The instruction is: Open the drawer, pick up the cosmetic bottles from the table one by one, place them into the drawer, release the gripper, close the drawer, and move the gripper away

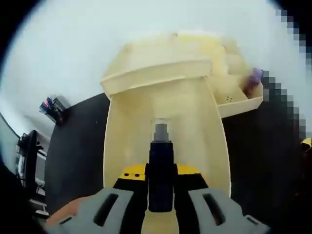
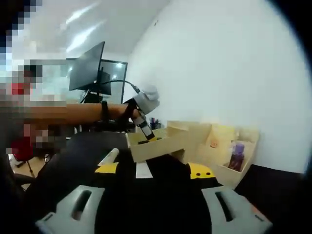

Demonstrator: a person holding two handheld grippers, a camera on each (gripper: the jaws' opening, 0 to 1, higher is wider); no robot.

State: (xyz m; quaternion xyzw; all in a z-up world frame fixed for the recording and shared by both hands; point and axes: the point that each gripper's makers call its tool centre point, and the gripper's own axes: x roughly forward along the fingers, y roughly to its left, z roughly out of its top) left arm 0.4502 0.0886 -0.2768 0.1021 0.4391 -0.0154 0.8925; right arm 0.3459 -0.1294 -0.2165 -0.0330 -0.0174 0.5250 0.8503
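Left gripper view: I see the left gripper [image 1: 161, 207] clamped on a dark cosmetic bottle [image 1: 160, 170], its grey pump head and clear cap pointing forward between the jaws and over the open drawer [image 1: 122, 146] of the pale wooden organizer [image 1: 161, 56]. I judge the step in hand to be placement: the drawer is pulled out and the bottle hangs above its floor, not yet set down. The next move calls for lowering the bottle until it rests on the drawer floor, keeping it inside the side walls, then spreading the jaws and lifting clear before the drawer is pushed shut. In the right gripper view I see the right gripper [image 2: 153, 207] with its jaws spread wide and nothing between them, held above the black table [image 2: 161, 195] and well apart from the drawer. From this side I also see the left gripper out over the drawer with the bottle, a person's forearm [image 2: 73, 112] behind it. A white tube [image 2: 108, 157] lies on the table near the drawer front, likely another item to load. A purple bottle [image 2: 237, 155] stands in an open side compartment of the organizer. The base of the held bottle is hidden by the jaws, so I cannot tell how near it is to the drawer floor. The yellow patches on the table are too blurred to identify, and the drawer's near end is cut off by the gripper
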